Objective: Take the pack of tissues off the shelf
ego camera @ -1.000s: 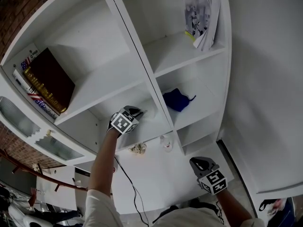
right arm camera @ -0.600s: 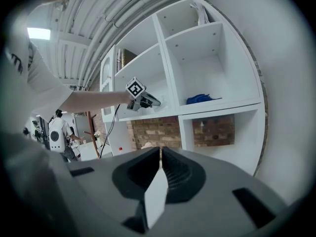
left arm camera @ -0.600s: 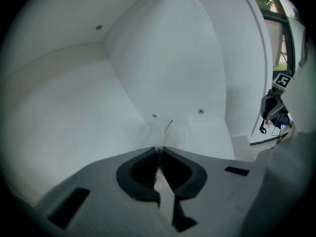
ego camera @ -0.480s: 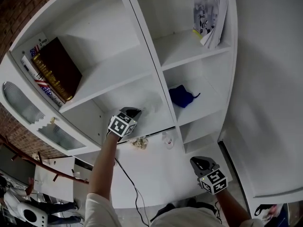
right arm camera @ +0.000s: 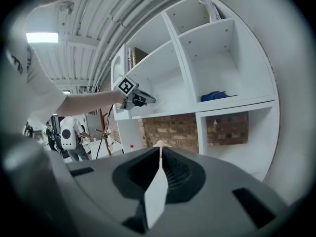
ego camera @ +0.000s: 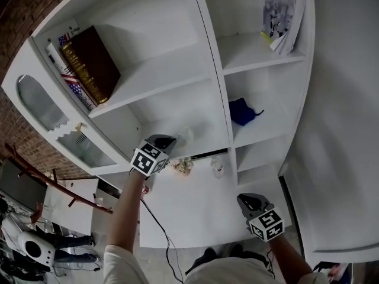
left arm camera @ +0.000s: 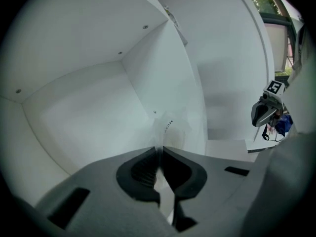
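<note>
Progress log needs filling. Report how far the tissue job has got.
Done: the left gripper is inside the white shelf compartment, jaws shut on the wrapper of the pale plastic-wrapped pack of tissues. In hand: that grip. Left: lifting the pack out; it is not yet off the shelf. The right gripper hangs shut and empty.

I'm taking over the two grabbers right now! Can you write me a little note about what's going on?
Left gripper: fingers shut on the thin edge of the pack of tissues, reaching into the shelf compartment under the books.
Right gripper: shut, empty, held low and away from the shelf.
Done: the pack looks pinched.
Left: the pack is not out yet; draw it out of the compartment, gently, since the grip seems to be only on its wrapper.
</note>
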`<action>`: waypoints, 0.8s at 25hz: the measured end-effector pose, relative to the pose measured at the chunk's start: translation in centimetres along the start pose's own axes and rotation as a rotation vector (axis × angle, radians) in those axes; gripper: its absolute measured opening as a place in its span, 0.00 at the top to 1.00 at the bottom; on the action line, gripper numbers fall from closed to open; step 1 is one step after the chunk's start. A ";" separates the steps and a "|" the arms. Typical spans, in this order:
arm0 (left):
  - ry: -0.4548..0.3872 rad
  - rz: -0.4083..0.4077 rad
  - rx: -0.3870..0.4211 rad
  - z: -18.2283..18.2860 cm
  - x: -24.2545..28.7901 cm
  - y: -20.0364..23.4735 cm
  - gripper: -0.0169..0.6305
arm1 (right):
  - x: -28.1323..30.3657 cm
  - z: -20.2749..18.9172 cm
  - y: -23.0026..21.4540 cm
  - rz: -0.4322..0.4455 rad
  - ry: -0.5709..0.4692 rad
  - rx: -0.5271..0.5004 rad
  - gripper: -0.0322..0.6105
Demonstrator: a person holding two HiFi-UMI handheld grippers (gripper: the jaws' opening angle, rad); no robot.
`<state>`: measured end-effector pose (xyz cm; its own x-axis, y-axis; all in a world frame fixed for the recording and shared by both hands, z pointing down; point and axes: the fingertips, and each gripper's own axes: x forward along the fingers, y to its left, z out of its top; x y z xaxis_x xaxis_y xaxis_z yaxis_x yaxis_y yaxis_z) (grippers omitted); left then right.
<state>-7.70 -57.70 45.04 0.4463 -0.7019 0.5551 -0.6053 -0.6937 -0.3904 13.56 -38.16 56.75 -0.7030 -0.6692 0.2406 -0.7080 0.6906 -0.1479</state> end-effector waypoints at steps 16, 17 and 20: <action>-0.079 0.058 0.001 -3.7 -9.8 -4.7 0.93 | 0.2 2.3 4.7 0.004 -0.041 -0.064 0.90; -0.082 0.064 -0.004 -4.1 -10.7 -4.9 0.93 | 0.0 2.5 5.1 0.000 -0.044 -0.068 0.90; -0.112 0.073 -0.029 -5.5 -12.9 -5.9 0.93 | -0.8 2.8 6.5 -0.017 -0.045 -0.077 0.90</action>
<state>-13.51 -43.61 44.19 0.4699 -0.7652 0.4400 -0.6569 -0.6361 -0.4048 9.33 -33.94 52.93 -0.6948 -0.6911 0.1990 -0.7135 0.6972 -0.0697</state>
